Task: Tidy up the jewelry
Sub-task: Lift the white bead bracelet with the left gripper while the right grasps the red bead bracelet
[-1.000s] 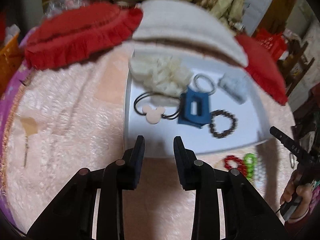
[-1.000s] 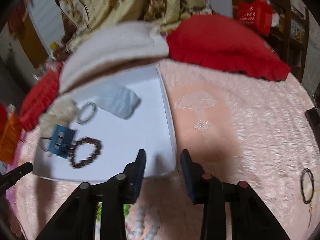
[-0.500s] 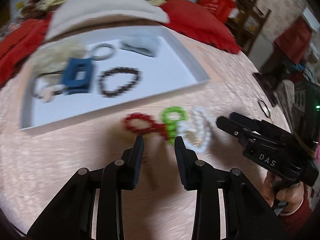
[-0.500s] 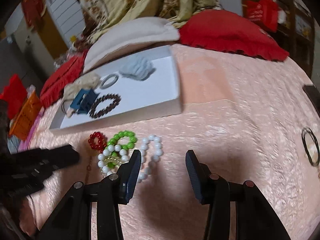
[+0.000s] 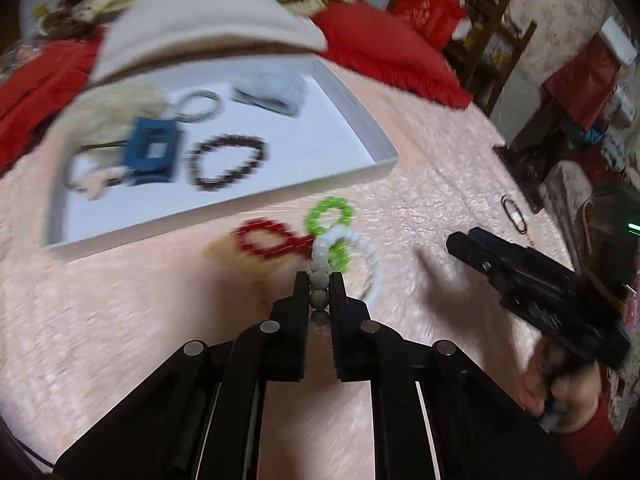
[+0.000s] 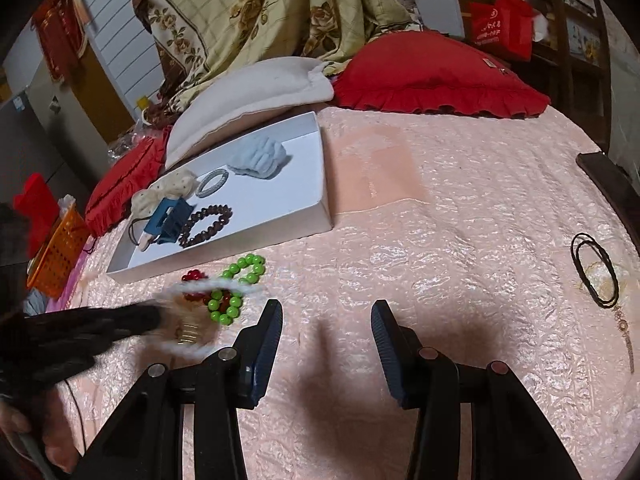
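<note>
My left gripper (image 5: 320,280) has its jaws closing, and its pads press on a white bead bracelet (image 5: 362,248), whose loop lifts blurred off the pink bedspread. A red bead bracelet (image 5: 260,236) and a green one (image 5: 328,212) lie tangled beside it. Behind them the white tray (image 5: 360,120) holds a blue claw clip (image 5: 152,152), a brown bead bracelet (image 5: 228,162), a silver bangle and two scrunchies. My right gripper (image 6: 326,308) stands open over bare bedspread to the right of the beads, with nothing between its fingers. The right wrist view shows the left gripper (image 6: 156,314) as a dark blur.
Black hair ties (image 6: 594,272) with a thin chain lie far right on the bedspread. Red pillows (image 6: 432,72) and a cream pillow (image 6: 248,92) sit behind the tray. An orange basket (image 6: 56,260) stands off the left edge. A person's hand (image 5: 560,392) holds the right gripper.
My left gripper swung from the tray over to the loose beads and shut on the white bracelet. The right gripper drew back from the tray to the bedspread beside the beads.
</note>
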Demonstrator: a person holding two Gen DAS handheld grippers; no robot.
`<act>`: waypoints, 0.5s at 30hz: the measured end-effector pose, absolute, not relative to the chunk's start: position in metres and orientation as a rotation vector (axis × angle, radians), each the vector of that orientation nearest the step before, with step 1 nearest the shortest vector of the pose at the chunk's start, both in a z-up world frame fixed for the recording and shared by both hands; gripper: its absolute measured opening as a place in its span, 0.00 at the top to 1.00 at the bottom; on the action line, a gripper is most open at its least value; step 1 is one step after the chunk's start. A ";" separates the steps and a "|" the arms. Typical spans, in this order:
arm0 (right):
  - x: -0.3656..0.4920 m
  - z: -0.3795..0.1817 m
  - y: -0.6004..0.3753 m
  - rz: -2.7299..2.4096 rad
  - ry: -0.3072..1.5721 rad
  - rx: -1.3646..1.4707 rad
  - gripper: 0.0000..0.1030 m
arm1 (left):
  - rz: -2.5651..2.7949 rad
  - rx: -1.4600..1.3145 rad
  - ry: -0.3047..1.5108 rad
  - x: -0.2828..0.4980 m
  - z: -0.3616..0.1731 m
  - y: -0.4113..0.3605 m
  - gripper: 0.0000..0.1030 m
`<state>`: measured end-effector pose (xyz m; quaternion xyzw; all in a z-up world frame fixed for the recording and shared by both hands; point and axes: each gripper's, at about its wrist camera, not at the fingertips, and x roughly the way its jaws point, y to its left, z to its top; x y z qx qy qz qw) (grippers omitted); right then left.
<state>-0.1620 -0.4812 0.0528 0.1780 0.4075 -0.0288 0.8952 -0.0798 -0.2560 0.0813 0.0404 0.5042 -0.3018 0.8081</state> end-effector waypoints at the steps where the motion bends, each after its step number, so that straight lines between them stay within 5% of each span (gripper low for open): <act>1: -0.161 0.053 -0.478 -0.048 0.846 0.371 0.57 | -0.633 0.073 1.067 -0.082 0.086 -0.241 0.92; 15: -0.108 0.038 -0.411 0.066 0.934 0.299 0.57 | -0.406 -0.127 1.096 -0.080 0.047 -0.111 0.87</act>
